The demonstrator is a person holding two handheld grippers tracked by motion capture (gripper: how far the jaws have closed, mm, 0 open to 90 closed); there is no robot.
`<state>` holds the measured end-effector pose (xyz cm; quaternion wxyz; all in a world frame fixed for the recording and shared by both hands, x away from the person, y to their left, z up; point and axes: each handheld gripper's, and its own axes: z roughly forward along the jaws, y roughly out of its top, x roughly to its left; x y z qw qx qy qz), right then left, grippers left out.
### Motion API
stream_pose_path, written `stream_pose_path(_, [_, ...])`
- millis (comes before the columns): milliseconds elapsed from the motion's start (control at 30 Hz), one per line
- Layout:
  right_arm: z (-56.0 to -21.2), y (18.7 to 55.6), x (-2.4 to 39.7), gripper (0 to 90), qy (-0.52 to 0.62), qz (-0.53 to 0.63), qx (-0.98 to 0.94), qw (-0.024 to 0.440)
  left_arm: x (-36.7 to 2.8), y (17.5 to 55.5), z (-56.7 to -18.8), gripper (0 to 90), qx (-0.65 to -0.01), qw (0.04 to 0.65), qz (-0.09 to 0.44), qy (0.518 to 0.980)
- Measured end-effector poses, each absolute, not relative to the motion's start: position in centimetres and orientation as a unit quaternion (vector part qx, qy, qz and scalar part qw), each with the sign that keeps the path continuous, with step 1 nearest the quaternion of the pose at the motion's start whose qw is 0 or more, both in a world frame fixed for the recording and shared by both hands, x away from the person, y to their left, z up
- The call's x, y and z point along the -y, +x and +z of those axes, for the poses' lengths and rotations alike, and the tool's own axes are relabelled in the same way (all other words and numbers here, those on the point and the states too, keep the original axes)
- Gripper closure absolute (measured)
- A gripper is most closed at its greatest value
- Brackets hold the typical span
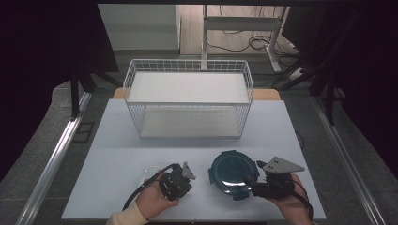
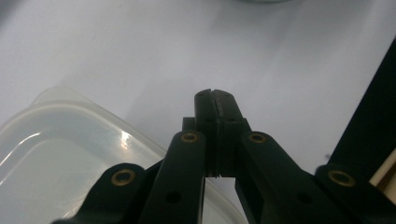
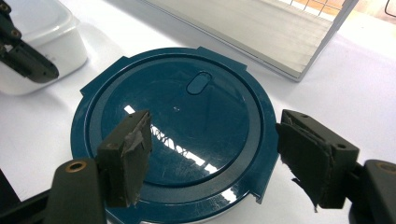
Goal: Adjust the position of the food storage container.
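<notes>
A round dark-blue lid (image 1: 232,168) (image 3: 201,84) lies flat on the white table (image 1: 117,140), right of centre near the front edge. My right gripper (image 1: 251,182) (image 3: 212,135) hovers over its near side, jaws open and spread wide, with nothing touching the pads. A clear plastic container (image 1: 152,171) (image 2: 56,149) (image 3: 42,37) sits to the left of the lid. My left gripper (image 1: 174,180) (image 2: 214,93) is beside the container's right rim with its jaws pressed together and nothing between them. The left gripper's jaw tip (image 3: 23,58) also shows in the right gripper view.
A white wire basket (image 1: 187,101) (image 3: 261,28) with a white floor panel stands at the back middle of the table. A person's hands hold both grippers at the front edge. Dark curtains and metal rails flank the table.
</notes>
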<state>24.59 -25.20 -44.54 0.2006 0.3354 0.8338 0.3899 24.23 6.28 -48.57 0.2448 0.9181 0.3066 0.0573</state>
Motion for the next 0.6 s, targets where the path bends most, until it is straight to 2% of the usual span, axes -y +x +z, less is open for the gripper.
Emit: stream_pose_path(600, [-45.1, 24.7, 24.9, 26.4, 0.333, 0.382, -0.840, 0.194, -15.1, 24.0, -48.9, 90.0, -0.375, 0.240, 0.063, 0.893])
